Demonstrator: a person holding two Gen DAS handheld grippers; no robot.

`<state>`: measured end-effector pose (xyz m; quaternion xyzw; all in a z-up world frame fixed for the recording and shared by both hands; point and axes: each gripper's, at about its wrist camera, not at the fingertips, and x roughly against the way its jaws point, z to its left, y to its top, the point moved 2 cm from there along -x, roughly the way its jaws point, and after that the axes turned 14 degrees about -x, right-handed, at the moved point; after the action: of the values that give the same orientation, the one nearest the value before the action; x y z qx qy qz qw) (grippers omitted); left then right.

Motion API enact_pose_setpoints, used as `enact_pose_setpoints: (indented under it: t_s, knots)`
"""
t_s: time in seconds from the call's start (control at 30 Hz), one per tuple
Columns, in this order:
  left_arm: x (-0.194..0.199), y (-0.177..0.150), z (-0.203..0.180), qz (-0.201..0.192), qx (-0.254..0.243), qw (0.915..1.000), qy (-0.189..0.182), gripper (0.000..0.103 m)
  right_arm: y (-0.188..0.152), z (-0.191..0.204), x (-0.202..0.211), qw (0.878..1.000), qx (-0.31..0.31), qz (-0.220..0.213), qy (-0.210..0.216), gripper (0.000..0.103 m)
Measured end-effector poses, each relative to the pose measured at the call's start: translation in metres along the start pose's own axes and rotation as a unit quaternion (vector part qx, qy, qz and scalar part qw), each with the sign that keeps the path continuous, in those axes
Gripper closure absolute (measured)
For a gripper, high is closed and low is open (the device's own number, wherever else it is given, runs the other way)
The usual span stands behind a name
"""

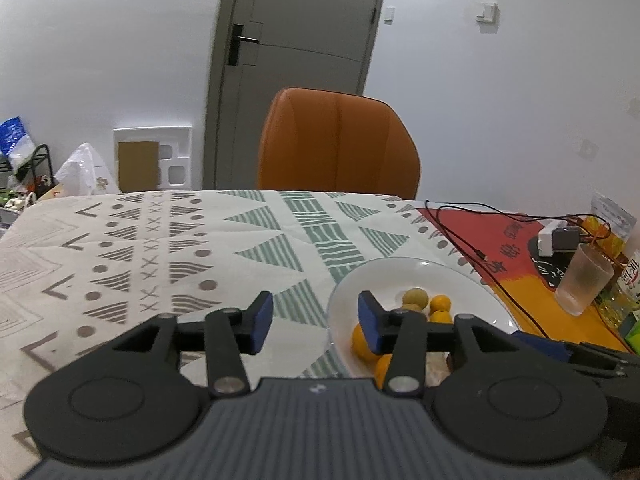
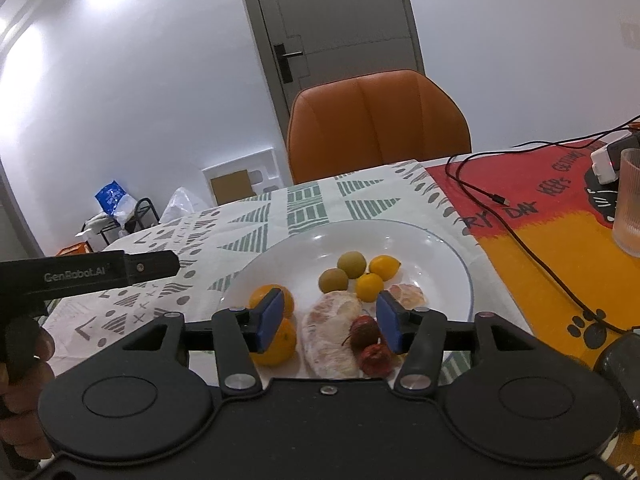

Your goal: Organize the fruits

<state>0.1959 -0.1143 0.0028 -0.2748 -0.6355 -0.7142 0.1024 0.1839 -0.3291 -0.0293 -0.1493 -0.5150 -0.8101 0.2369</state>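
I have both grippers held above the table [image 1: 160,248], each with its jaws spread wide and nothing between the pads. My left gripper [image 1: 316,320] sits over the patterned cloth [image 1: 120,240] just left of the plate [image 1: 420,276]; its right pad overlaps the plate's left rim in the wrist view. My right gripper [image 2: 329,322] hangs over the plate's [image 2: 440,248] near edge, with fruit showing in the gap between the pads.

All the fruit lies in the plate. Two oranges [image 2: 276,340] sit at its near left, one touching the other. Beside them lies a large peeled segment [image 2: 332,336], and a smaller peeled piece [image 2: 406,294] rests towards the right. Two dark red fruits [image 2: 370,344] (lychees, maybe; I cannot tell) press against the big segment's right side. Further in are two green-brown round fruits [image 2: 342,274] and two small yellow ones [image 2: 376,276], clustered close together.

Past the far edge of the table stands an orange chair [image 2: 378,128]. On the red and yellow mat [image 2: 540,216] at the right edge lie a black cable [image 2: 476,192] and a ribbed glass [image 2: 628,204]. A hand [image 2: 24,364] holding the left gripper's handle shows at the lower left of the right wrist view.
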Motion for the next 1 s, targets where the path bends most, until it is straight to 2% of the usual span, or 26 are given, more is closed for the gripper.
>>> enact_pose_setpoints:
  t_s: [0.07, 0.13, 0.23, 0.5, 0.63, 1.0]
  knots:
    - [0.007, -0.002, 0.003, 0.001, 0.001, 1.0, 0.009, 0.045, -0.002, 0.002, 0.004, 1.0, -0.001, -0.001, 0.004, 0.046]
    - [0.014, -0.003, 0.005, 0.005, -0.002, 0.9998, 0.019, 0.032, -0.003, 0.005, 0.007, 1.0, -0.001, -0.004, 0.011, 0.04]
    - [0.026, -0.006, 0.008, -0.002, -0.008, 0.9995, 0.031, 0.023, -0.004, 0.013, 0.013, 1.0, 0.012, -0.012, 0.016, 0.028]
    - [0.05, -0.014, 0.019, 0.006, -0.002, 0.9986, 0.052, 0.008, -0.01, 0.027, 0.029, 0.999, 0.025, -0.017, 0.029, 0.005]
    - [0.061, -0.017, 0.025, 0.009, 0.003, 0.998, 0.063, 0.005, -0.012, 0.031, 0.036, 0.999, 0.028, -0.018, 0.031, 0.0]
    - [0.099, -0.031, 0.037, 0.011, 0.012, 0.9961, 0.087, 0.0, -0.022, 0.036, 0.056, 0.999, 0.031, -0.012, 0.035, 0.0]
